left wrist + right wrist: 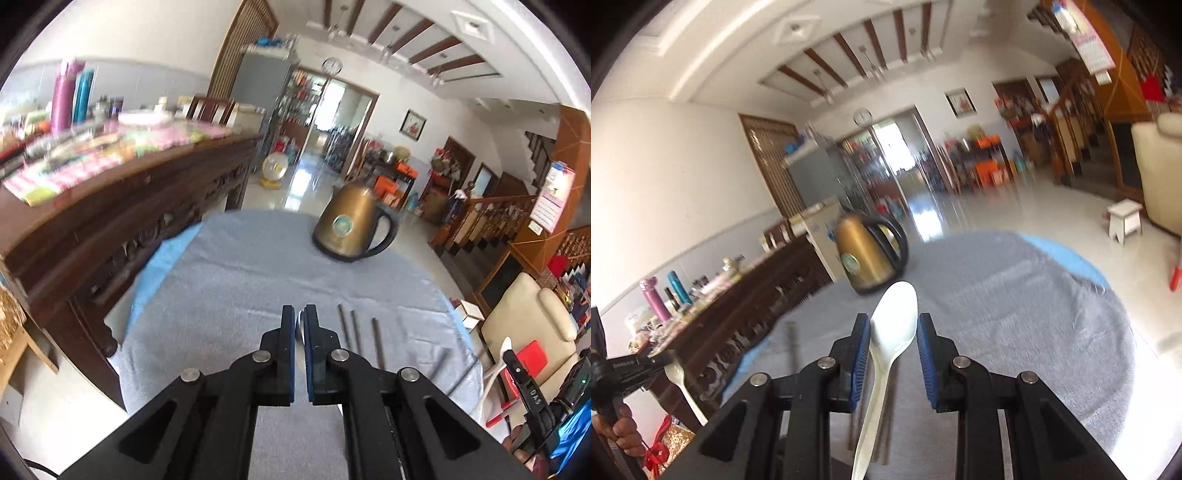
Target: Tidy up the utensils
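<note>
In the left wrist view, my left gripper [300,314] is shut on a white plastic spoon, seen edge-on as a thin sliver [300,325] between the pads, above the grey cloth [240,280]. Three dark chopsticks [354,332] lie on the cloth just right of it. In the right wrist view, my right gripper [893,326] holds a white plastic spoon [892,325], bowl pointing forward, above the cloth [1015,314] and over some chopsticks [792,347]. The left gripper with its spoon [677,373] shows at far left there. The right gripper with its spoon [504,350] shows at far right in the left view.
A brass-coloured electric kettle [349,221] stands at the far side of the cloth-covered table; it also shows in the right wrist view [866,254]. A dark carved wooden sideboard [122,221] loaded with bottles and packets runs along the left. A cream chair [528,317] stands to the right.
</note>
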{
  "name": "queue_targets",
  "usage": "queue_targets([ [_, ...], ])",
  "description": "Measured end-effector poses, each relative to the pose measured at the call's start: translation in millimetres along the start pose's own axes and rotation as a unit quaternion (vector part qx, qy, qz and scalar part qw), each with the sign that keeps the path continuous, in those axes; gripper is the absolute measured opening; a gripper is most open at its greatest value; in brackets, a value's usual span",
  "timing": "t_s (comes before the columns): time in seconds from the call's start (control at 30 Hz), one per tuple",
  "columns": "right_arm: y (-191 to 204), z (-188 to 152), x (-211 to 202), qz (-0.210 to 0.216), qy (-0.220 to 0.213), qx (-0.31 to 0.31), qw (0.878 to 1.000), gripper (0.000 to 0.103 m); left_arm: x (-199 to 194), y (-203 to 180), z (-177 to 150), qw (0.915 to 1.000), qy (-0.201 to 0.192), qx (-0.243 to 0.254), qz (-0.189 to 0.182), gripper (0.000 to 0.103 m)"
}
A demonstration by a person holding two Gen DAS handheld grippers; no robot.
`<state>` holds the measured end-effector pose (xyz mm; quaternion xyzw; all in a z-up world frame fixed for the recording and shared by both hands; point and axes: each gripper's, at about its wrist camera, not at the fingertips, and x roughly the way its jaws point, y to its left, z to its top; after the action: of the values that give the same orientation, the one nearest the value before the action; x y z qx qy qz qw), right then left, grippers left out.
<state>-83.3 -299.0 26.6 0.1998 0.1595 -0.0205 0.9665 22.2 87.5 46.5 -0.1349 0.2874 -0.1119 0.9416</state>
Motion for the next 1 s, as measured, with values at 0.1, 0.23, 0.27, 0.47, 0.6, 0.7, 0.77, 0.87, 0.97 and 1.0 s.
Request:
queue_targets([
  [0.1, 21.9, -5.6, -15.9, 0.012, -0.033, -0.025, 0.999, 0.028, -24.2, -17.9, -2.6, 0.9993, -0.028, 0.020, -0.014, 0.004],
  [0.23, 51.3, -14.2, -29.9, 0.028, -0.074, -0.048, 0.996, 0.028, -45.3, -43.6, -13.1, 0.9957, -0.073, 0.053, -0.022, 0.004],
  [0.27, 59.4, -17.8, -31.6, 0.031, -0.083, -0.054, 0.995, 0.028, -47.8, -49.7, -16.0, 0.9946, -0.082, 0.058, -0.024, 0.004],
  [0.47, 83.2, -37.2, -18.1, 0.036, -0.079, -0.078, 0.993, 0.028, -50.7, -84.3, -34.2, 0.9859, -0.125, 0.110, -0.019, 0.004],
  [0.6, 84.9, -50.6, -4.7, 0.037, -0.061, -0.083, 0.994, 0.028, -42.9, -99.5, -48.8, 0.9819, -0.130, 0.137, -0.016, 0.004],
  [0.7, 85.0, -59.0, 1.5, 0.037, -0.057, -0.091, 0.994, 0.028, -36.6, -106.9, -59.1, 0.9802, -0.129, 0.150, -0.015, 0.004],
  [0.77, 83.7, -63.8, 3.9, 0.037, -0.056, -0.102, 0.993, 0.028, -34.9, -110.3, -65.8, 0.9781, -0.135, 0.158, -0.015, 0.004],
  [0.87, 79.7, -69.9, 5.8, 0.035, -0.054, -0.109, 0.992, 0.028, -31.1, -115.7, -76.8, 0.9738, -0.146, 0.174, -0.006, 0.004],
  [0.97, 72.7, -74.9, 9.7, 0.031, -0.051, -0.106, 0.993, 0.028, -26.2, -120.6, -85.8, 0.9696, -0.152, 0.191, 0.002, 0.004],
  [1.0, 68.9, -75.9, 8.1, 0.031, -0.050, -0.105, 0.993, 0.028, -24.2, -122.3, -89.5, 0.9681, -0.153, 0.198, 0.005, 0.004],
])
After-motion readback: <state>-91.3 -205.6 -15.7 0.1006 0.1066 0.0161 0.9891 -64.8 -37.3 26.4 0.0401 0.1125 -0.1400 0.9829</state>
